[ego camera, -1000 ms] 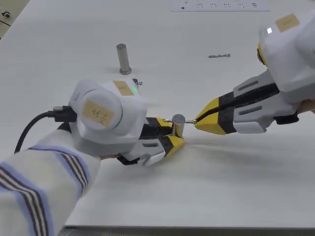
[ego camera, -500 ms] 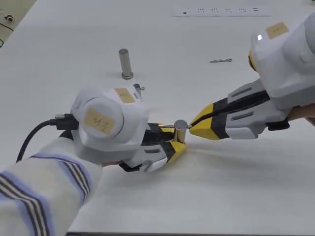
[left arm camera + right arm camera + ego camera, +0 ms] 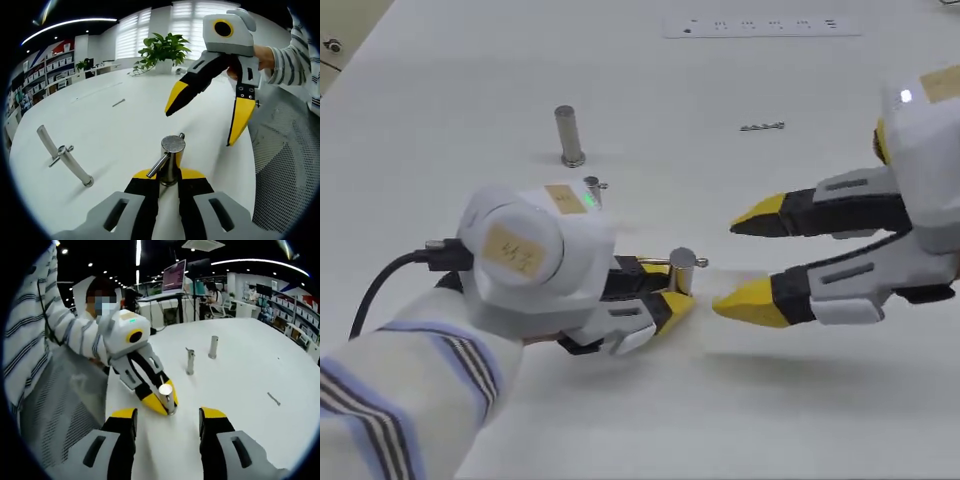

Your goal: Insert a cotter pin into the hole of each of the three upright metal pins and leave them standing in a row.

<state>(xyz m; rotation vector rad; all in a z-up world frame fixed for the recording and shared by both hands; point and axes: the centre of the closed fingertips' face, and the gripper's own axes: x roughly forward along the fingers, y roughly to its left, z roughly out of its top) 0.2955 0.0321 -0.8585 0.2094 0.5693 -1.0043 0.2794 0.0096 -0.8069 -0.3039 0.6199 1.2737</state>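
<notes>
Backing away toward three o'clock, the right gripper (image 3: 726, 267) is now standing with its jaws wide apart, where half a second ago they were pinched together on the cotter pin (image 3: 688, 262) at the metal pin (image 3: 682, 272). The left gripper (image 3: 676, 288) is clamping that metal pin low on its shaft, probably bracing it upright on the table (image 3: 650, 420) so the cotter pin could be pushed through. The cotter pin is sitting crosswise in the hole, so the release looks deliberate.

At eleven o'clock from it, a second pin (image 3: 590, 190) is already carrying a second cotter pin (image 3: 602, 185). The bare third pin (image 3: 568, 135) is standing beyond, and a spare cotter pin (image 3: 762, 127) is lying at one o'clock, presumably waiting for it.

The left gripper view is showing the cotter pin's whole length passing through the shaft, which the head view is half hiding. The right gripper view is showing all three pins lining up in a rough row.
</notes>
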